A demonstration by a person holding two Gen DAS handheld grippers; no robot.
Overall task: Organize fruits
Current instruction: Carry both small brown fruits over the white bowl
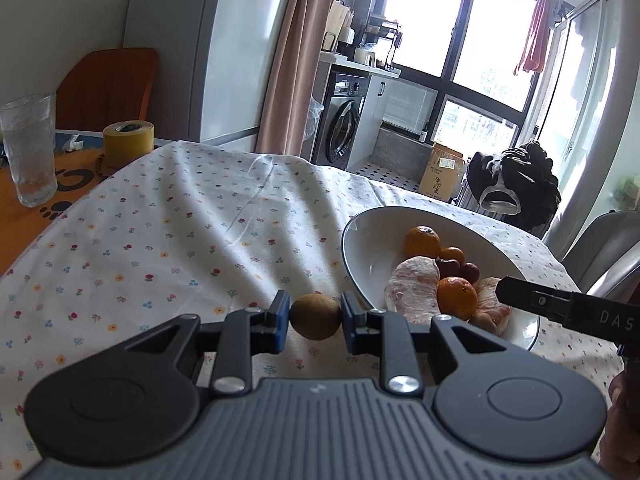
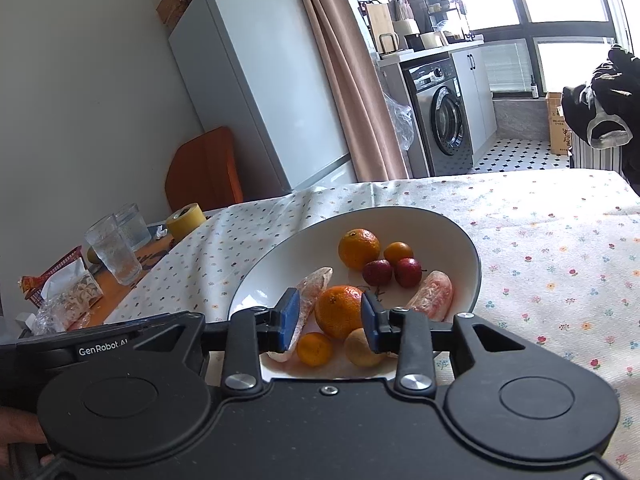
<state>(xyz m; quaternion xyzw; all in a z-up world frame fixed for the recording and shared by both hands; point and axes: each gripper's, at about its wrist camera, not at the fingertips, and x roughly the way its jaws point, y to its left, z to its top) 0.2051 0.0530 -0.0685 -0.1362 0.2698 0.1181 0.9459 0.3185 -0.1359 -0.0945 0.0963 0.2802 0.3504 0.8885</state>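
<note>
My left gripper (image 1: 315,318) is shut on a small round brown fruit (image 1: 315,316), its blue pads pressing both sides, above the flowered tablecloth (image 1: 180,240) just left of the white bowl (image 1: 360,232). In the right wrist view the bowl (image 2: 280,268) holds a large mandarin (image 2: 359,249), two red fruits (image 2: 377,273), peeled pomelo segments (image 2: 432,294) and smaller citrus. My right gripper (image 2: 330,318) hangs open over the bowl's near side, its jaws standing either side of a mandarin (image 2: 340,310) that lies in the bowl. One of its fingers (image 1: 520,292) reaches over the bowl.
At the table's left end are a ribbed glass (image 1: 30,148), a yellow tape roll (image 1: 128,142), an orange mat (image 1: 24,208) and snack bags (image 2: 64,296). An orange chair (image 2: 204,168) stands by the fridge (image 2: 260,80). The cloth (image 2: 560,260) stretches right of the bowl.
</note>
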